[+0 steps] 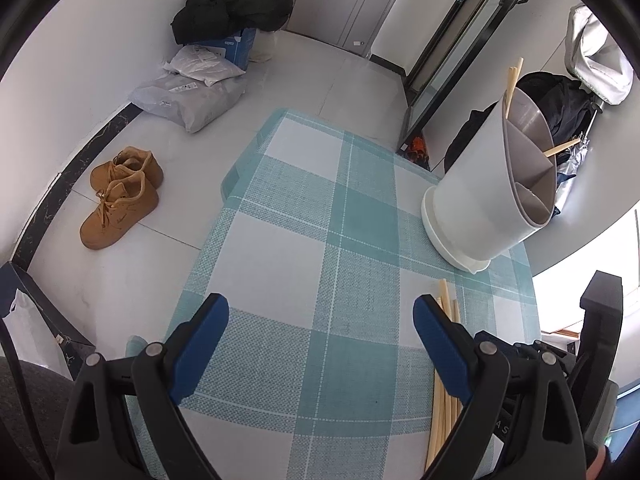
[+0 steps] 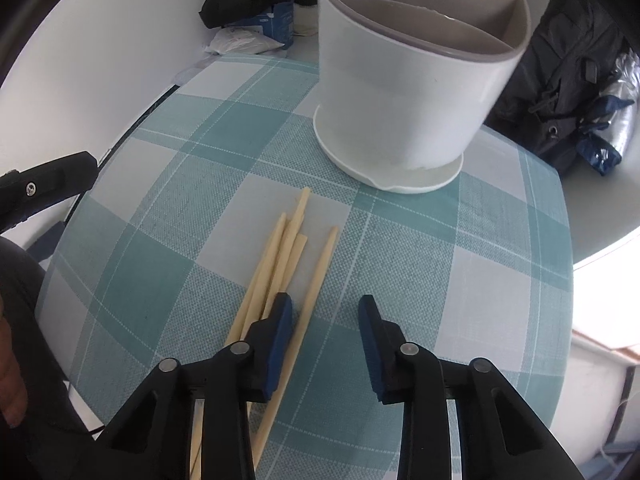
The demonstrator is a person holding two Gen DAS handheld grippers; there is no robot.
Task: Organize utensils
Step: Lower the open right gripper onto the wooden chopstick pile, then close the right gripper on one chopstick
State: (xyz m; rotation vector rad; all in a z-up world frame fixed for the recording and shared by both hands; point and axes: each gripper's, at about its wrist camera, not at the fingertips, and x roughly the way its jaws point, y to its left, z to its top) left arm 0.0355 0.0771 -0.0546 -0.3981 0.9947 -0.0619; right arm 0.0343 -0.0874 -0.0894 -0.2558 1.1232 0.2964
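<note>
Five chopsticks lie at lower centre; one holder above. Left gripper wide; right gripper narrow, one chopstick between, unpinched.

We hold the left gripper tilted downward with its jaws spread wide and nothing between the blue pads. We hold the right gripper pitched steeply downward, jaws partly apart, blue pads not pressing on anything. A bare hand shows at the left edge of the right wrist view.
</note>
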